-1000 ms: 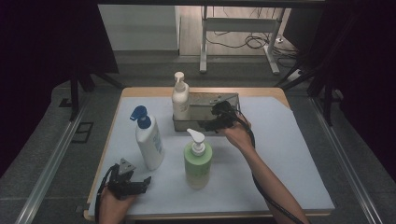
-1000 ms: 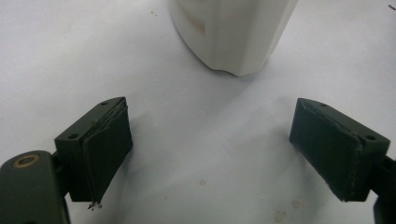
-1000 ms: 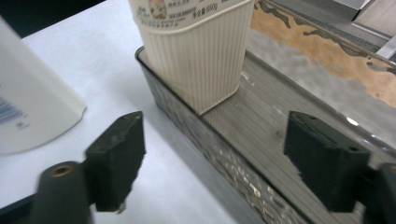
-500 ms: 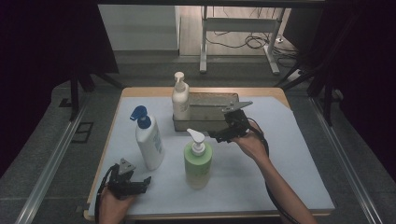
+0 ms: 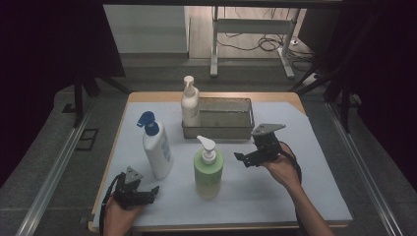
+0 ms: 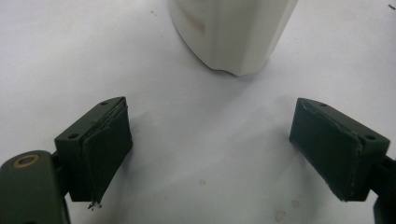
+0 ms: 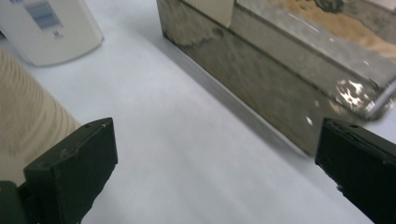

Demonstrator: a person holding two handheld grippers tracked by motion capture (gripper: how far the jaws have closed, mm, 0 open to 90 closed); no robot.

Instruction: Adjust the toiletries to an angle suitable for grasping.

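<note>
A cream pump bottle (image 5: 189, 104) stands in the left end of a metal tray (image 5: 231, 129) at the back of the table. A white bottle with a blue spray head (image 5: 156, 147) and a green pump bottle (image 5: 208, 169) stand in front of it. My right gripper (image 5: 242, 160) hovers just right of the green bottle and in front of the tray; its jaws have just been opening and are now open with nothing between them. In the right gripper view (image 7: 219, 163) the tray (image 7: 280, 79) lies ahead. My left gripper (image 5: 153, 192) rests open and empty by the white bottle's base (image 6: 233, 32).
A pale sheet (image 5: 314, 187) covers the wooden table (image 5: 147, 97). There is free room on the sheet to the right of the tray. Dark floor and a metal frame lie beyond the far edge.
My right gripper has pulled back from the tray toward the near side, and its jaws now stand wider apart. The left gripper has not moved.
</note>
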